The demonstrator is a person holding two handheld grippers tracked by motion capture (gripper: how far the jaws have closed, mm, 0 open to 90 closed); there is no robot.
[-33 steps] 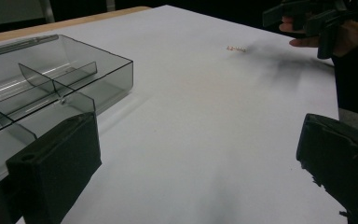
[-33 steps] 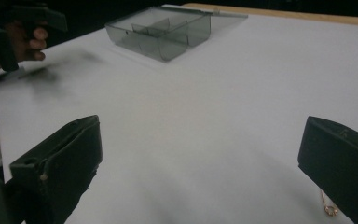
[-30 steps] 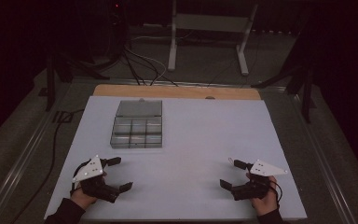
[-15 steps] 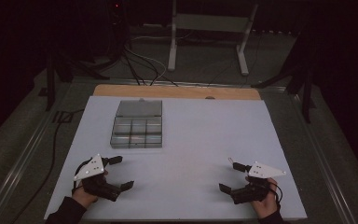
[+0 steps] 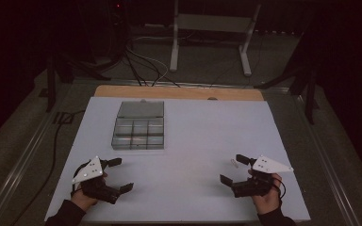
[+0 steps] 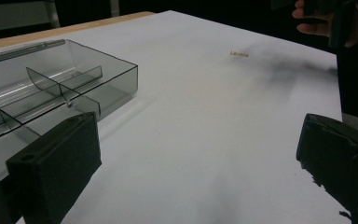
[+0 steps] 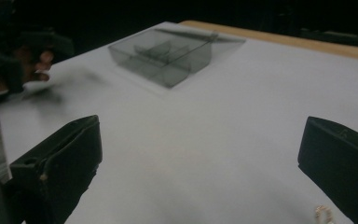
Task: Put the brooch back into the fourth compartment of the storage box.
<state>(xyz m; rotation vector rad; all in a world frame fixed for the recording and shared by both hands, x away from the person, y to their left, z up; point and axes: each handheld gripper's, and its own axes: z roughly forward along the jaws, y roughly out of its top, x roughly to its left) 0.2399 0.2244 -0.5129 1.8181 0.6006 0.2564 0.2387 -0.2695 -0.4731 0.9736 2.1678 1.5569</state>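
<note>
on the white table, left tool spread, right tool spread beside small pale piece, compartment box beyond

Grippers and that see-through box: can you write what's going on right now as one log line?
left gripper: open, empty | right gripper: open, empty, beside small pale part | compartment box: lid open, untouched | white table

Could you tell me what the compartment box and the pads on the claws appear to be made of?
The box looks like smoky clear plastic: glossy, and its dividers show through the walls. The left claw and the right claw have pads that look like matte black foam or rubber, with dull, slightly rough faces; which of the two is unclear.
</note>
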